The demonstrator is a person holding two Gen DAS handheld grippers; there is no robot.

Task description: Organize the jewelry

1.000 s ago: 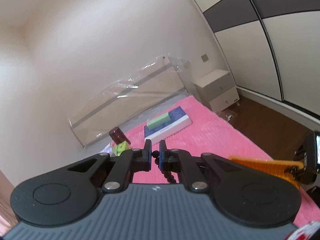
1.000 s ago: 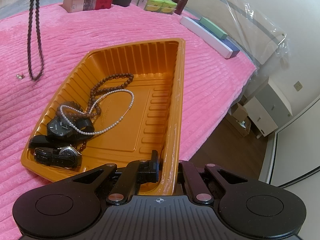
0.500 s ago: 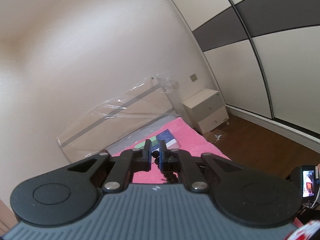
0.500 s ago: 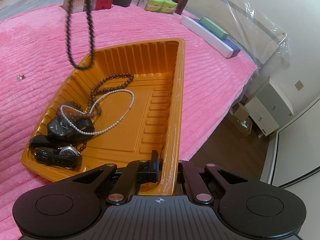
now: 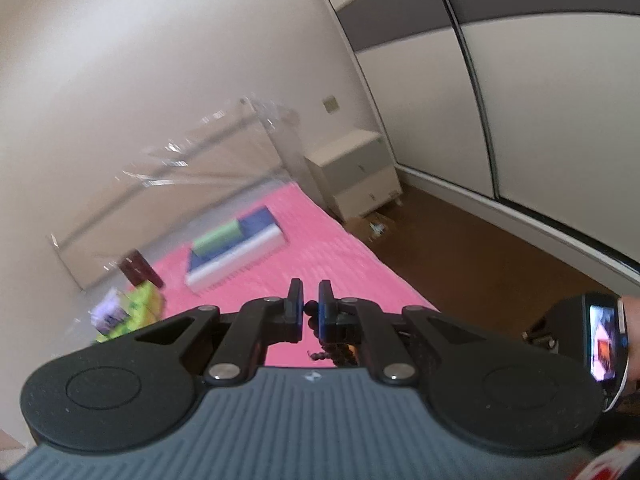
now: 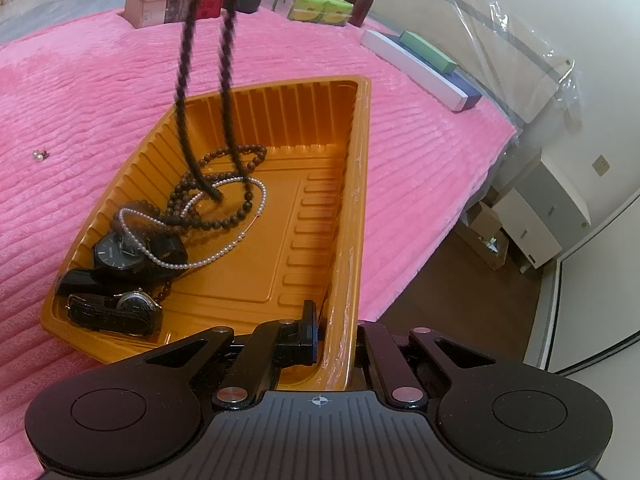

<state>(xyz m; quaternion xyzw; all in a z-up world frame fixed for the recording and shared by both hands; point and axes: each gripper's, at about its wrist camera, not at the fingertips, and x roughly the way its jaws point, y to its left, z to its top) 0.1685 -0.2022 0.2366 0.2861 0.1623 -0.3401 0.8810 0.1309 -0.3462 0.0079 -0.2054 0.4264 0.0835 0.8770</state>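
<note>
Above the orange tray (image 6: 352,184), a dark bead necklace (image 6: 224,80) hangs limp from the left hand-held gripper (image 5: 309,312), pinched at one strand; light, easily tangled. Right hand-held gripper (image 6: 332,332) clamps the tray wall.

Left tool: I am seeing a matte black two-finger left gripper (image 5: 309,312) with round-ended linkage plates and silver pivot screws.
Left fingers: I am seeing black fingers (image 5: 295,304) edged in blue on their inner faces.
Left housing: I am looking at a ribbed blue-grey body with a small white crosshair mark at its front edge.
Right tool: I am seeing a matching matte black right gripper (image 6: 334,330), its pivot screws showing pinkish silver.
Right housing: I am looking at a ribbed black body with a white crosshair mark.
Skin: I am catching a strip of bare wrist (image 5: 631,322) at the frame's right edge.
</note>
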